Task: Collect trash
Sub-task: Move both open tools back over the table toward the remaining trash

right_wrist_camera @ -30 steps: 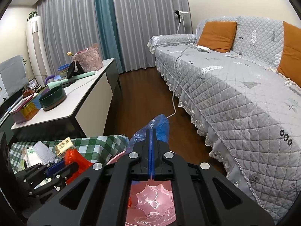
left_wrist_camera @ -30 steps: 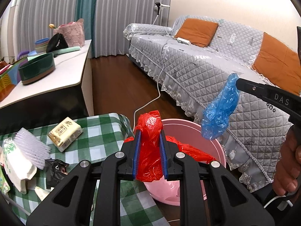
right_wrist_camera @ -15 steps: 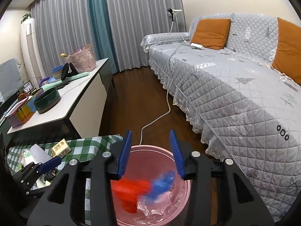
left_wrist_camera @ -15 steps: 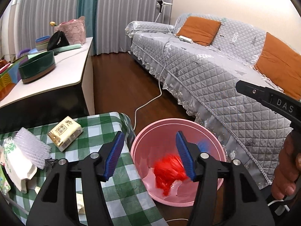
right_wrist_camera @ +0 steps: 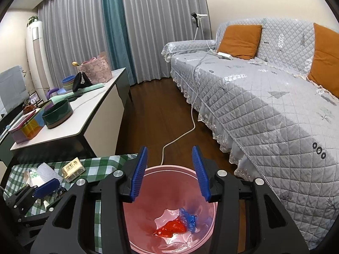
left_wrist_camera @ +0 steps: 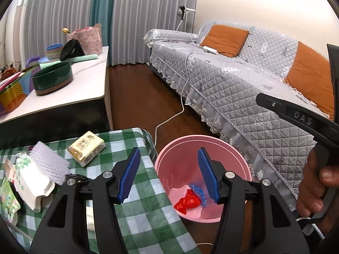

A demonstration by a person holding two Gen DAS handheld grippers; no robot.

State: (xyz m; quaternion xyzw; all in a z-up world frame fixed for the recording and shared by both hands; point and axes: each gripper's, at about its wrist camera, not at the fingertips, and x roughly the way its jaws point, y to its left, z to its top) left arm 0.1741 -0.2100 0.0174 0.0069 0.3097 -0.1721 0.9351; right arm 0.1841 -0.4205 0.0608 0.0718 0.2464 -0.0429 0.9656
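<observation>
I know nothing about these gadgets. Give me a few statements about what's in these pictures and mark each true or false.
1. The red bag lies inside the pink bin. True.
2. The left gripper is holding the blue bag. False: it is open and empty; the blue bag lies in the bin.
3. The yellow packet sits on the checked tablecloth. True.
4. The right gripper is clamped shut. False: it is open.

Round pink plastic bin (right_wrist_camera: pixel 169 222) mouth unobstructed from above; crumpled red bag (right_wrist_camera: pixel 171 229) and blue bag (right_wrist_camera: pixel 187 218) low at bottom. Green-checked worktop (left_wrist_camera: pixel 131 211) crowds bin at 9 o'clock, grey quilted sofa (left_wrist_camera: pixel 243 97) at 3. Brown wood floor (left_wrist_camera: pixel 137 97) clear at 12, crossed by white cable (left_wrist_camera: pixel 169 119).
</observation>
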